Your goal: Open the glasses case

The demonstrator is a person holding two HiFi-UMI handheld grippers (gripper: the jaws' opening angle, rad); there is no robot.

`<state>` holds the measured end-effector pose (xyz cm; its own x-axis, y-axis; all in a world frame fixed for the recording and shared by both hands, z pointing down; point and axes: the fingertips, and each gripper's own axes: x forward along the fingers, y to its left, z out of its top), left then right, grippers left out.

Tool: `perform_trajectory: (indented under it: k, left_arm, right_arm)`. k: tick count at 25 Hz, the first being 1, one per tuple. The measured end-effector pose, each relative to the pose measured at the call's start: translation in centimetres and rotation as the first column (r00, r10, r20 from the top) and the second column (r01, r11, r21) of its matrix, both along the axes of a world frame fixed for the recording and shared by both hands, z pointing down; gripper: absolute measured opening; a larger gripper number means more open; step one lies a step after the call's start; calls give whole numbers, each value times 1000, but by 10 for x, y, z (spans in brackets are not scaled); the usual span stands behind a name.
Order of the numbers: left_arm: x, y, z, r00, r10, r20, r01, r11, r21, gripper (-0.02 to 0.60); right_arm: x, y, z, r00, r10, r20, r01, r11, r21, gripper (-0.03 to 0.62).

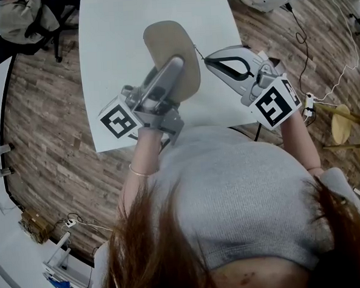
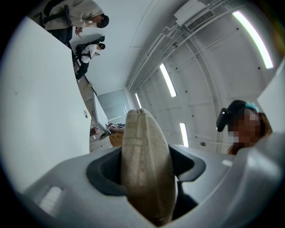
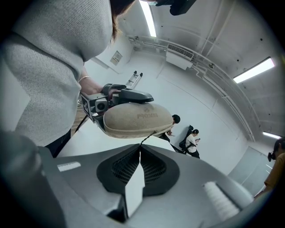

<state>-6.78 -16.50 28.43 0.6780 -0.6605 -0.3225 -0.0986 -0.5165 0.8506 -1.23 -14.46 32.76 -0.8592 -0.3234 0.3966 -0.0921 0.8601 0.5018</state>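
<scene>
Unzipping case: left gripper clamps it, raised over table. Right gripper pinched on zip pull, 12 o'clock of jaws. Pull steady along seam; keep left clamp firm.

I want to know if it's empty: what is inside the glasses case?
Its inside is hidden: the glasses case looks zipped shut, clamped in the left gripper. The right gripper pinches its zip pull.
</scene>
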Motion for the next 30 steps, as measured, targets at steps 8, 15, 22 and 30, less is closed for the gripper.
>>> perform_trajectory:
  k: [8, 15, 22, 30]
  left_arm:
    - [-5, 0, -2, 1000, -15, -3, 15, 1000, 1, 293]
    - [-6, 0, -1, 1000, -24, -11, 24, 1000, -1, 293]
    - [-10, 1, -2, 999, -32, -19, 32, 999, 3, 293]
    - [-16, -6, -1, 999, -39, -26, 39, 999, -3, 293]
  right_arm:
    - [-2, 8, 2, 1000, -5, 0, 5, 1000, -22, 9]
    - [-1, 15, 7, 1000, -24, -16, 23, 999, -28, 9]
    - [-4, 22, 9, 999, -33, -21, 32, 999, -37, 9]
    - [-9, 23, 13, 998, -52, -42, 49, 997, -51, 9]
